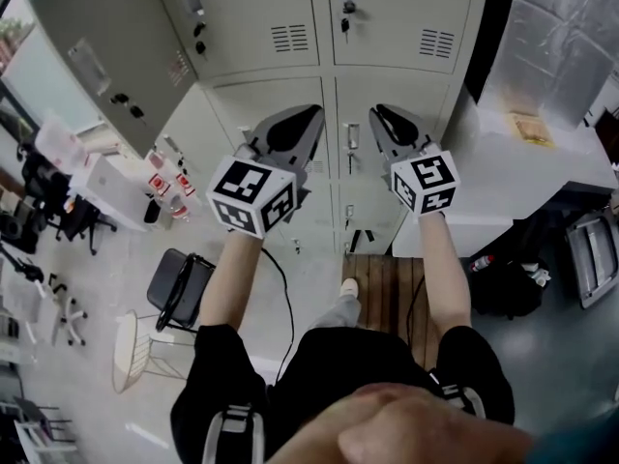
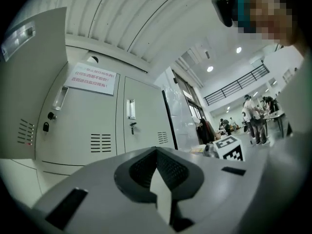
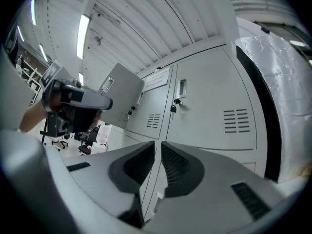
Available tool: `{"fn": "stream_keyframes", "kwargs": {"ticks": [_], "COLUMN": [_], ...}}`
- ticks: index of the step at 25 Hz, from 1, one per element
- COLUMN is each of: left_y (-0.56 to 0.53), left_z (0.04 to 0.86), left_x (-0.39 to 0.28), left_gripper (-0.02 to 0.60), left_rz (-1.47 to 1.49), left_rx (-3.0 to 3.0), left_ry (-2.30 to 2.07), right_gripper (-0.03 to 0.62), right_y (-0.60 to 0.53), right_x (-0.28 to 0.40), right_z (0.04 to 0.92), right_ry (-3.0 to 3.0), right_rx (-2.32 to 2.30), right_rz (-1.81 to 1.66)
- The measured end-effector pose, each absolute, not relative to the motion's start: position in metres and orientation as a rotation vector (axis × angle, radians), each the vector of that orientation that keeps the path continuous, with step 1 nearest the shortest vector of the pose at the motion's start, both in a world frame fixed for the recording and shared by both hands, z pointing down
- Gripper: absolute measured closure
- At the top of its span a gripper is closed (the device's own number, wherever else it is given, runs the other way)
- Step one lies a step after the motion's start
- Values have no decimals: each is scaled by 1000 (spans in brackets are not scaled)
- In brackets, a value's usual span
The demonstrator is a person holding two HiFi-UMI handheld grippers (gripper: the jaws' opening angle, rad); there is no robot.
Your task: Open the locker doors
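In the head view, both bare forearms reach straight ahead toward the lockers (image 1: 406,13) along the top of the frame. Left of centre, the left tongs (image 1: 308,122) are rolled to one side above their marker cube (image 1: 253,194). Their jaws are pressed together with nothing between them, aimed at a lower door. Right of centre, the right tongs (image 1: 382,119) sit beside them at the same level, just ahead of their own cube (image 1: 426,184). Their jaws are parted only by a thin slit and hold nothing, and the seam between two closed doors shows through the gap (image 3: 158,144). At the upper left one locker door (image 1: 97,56) hangs swung open, while the doors facing the tongs are shut, keys in their locks. Below it, on the pale floor (image 1: 97,288), stands a black chair (image 1: 179,283). Wooden boards (image 1: 382,288) lie under the person at centre, and a white surface (image 1: 542,172) fills the right.
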State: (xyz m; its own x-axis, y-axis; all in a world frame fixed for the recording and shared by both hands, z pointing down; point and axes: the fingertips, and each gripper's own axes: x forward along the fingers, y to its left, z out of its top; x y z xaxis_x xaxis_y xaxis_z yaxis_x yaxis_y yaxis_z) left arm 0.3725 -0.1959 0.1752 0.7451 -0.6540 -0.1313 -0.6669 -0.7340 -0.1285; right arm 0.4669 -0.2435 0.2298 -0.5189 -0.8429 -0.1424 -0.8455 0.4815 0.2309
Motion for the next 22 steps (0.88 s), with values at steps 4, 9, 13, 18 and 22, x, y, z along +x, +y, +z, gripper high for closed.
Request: {"fn": "stream_keyframes", "kwargs": {"ticks": [4, 9, 13, 18, 22], "left_y": [-195, -194, -198, -198, -200], "left_z": [169, 168, 179, 191, 207], "left_x": [365, 362, 360, 351, 340], "left_gripper": [572, 572, 572, 572, 572], "left_rz": [128, 116, 66, 35, 13], "left_rx": [-2767, -2752, -2768, -2777, -2800], "left_ry": [1062, 1072, 1074, 1086, 1128], "right_gripper": [548, 548, 519, 513, 513], "right_y": [-256, -270, -285, -301, -324], "right_x": [465, 461, 453, 443, 437], "right_z": [183, 126, 89, 56, 39], "right_ry": [2702, 2686, 2667, 2652, 2664], "right_rx": [-1514, -1465, -1401, -1375, -1411], "right_rz": [561, 666, 736, 770, 780]}}
